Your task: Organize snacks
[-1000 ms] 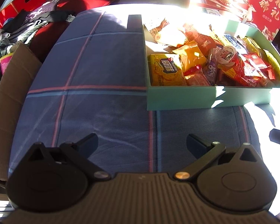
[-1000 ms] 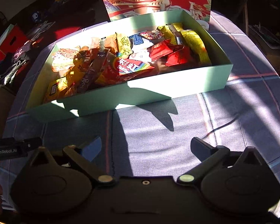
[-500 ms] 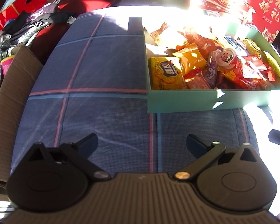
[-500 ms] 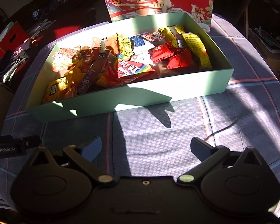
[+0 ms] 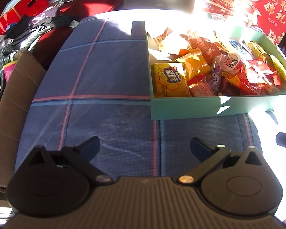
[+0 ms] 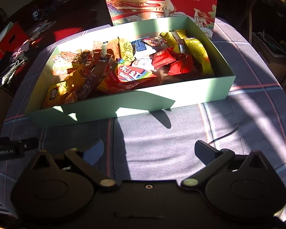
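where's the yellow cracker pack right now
In the left wrist view the cracker pack lies in the near-left corner of the green box, beside an orange packet.

plaid cloth (image 5: pixel 108 72) | cardboard box (image 5: pixel 13 99) | red sofa (image 5: pixel 89 2) | clothes heap (image 5: pixel 19 36)

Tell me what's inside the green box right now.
The green box holds a loose heap of wrapped snacks: a yellow cracker pack at its left end, a rainbow candy bag mid-front, yellow packs at the right. Lower layers and the box floor are covered.
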Available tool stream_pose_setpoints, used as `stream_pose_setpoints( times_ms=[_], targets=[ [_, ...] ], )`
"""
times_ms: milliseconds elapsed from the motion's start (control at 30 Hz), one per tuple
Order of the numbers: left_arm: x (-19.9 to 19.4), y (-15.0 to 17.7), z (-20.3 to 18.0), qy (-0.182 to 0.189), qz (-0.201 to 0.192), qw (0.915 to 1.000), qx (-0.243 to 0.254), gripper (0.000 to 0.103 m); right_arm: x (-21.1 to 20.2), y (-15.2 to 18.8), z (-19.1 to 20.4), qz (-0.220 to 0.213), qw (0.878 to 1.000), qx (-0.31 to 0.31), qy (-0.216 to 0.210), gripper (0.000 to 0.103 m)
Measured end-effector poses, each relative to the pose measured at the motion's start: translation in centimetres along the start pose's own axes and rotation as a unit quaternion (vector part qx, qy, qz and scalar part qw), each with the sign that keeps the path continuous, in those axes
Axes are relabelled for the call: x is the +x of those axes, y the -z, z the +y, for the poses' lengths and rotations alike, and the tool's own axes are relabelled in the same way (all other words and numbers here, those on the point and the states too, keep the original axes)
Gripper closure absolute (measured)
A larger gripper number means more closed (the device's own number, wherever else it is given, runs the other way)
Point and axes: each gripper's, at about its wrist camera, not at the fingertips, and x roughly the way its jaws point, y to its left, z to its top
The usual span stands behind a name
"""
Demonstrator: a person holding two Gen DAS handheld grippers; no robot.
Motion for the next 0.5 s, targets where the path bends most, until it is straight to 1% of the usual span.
stream_pose_setpoints(
  times_ms=[233,333,500],
  targets=[
    [-0.02,0.01,-0.06,-0.001,0.001,1.0000,0.001,0.000,-0.26,-0.01,0.00,-0.004,1.000,0.000,0.004,0.000],
    [-0.14,0.01,-0.10,-0.012,-0.004,0.9999,0.000,0.000,-0.33,-0.04,0.01,-0.004,1.000,0.001,0.009,0.000],
    [-0.22,-0.06,-0.14,-0.014,-0.006,0.9999,0.006,0.000,-0.33,-0.03,-0.01,-0.004,1.000,0.001,0.013,0.000]
  ],
)
